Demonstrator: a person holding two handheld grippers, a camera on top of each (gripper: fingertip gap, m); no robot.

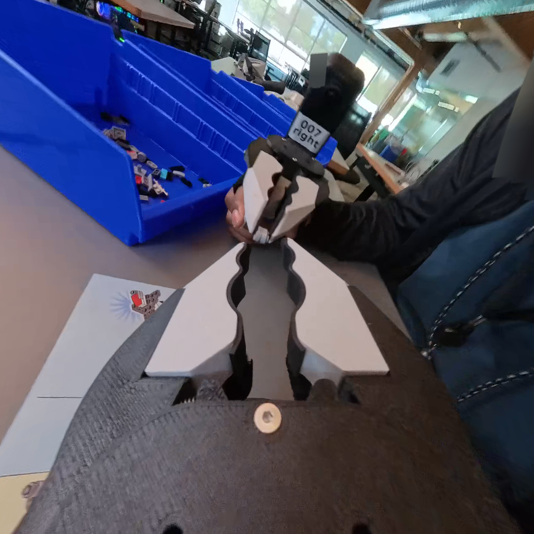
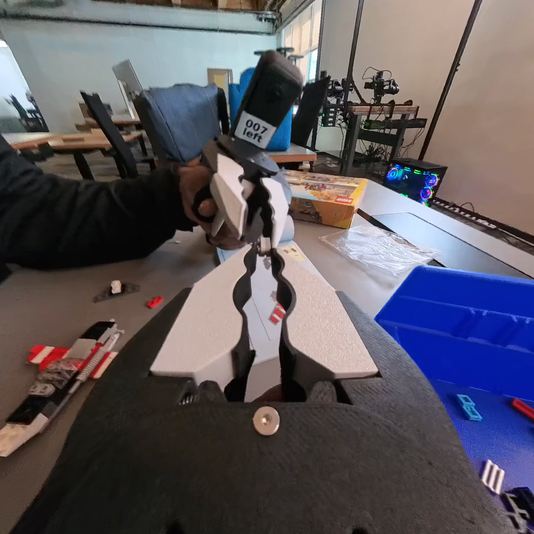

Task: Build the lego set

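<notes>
- Your two grippers meet tip to tip at frame centre above the grey bench, likely to join or pass a small light-grey plastic lego piece.
- Right gripper jaws seem clenched on that piece; its long axis can't be told.
- Left gripper jaws are near closed there; whether they are grasping it, I cannot tell.
- Spare bricks sit in the blue plastic bin, upper left.

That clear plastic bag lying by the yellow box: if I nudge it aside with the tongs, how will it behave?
The clear plastic bag looks crumpled and thin, so it is probably floppy and would bunch up instead of sliding as one piece. It seems empty, so likely very light and apt to drift. Its glossy film may slip between closed tongs.
</notes>
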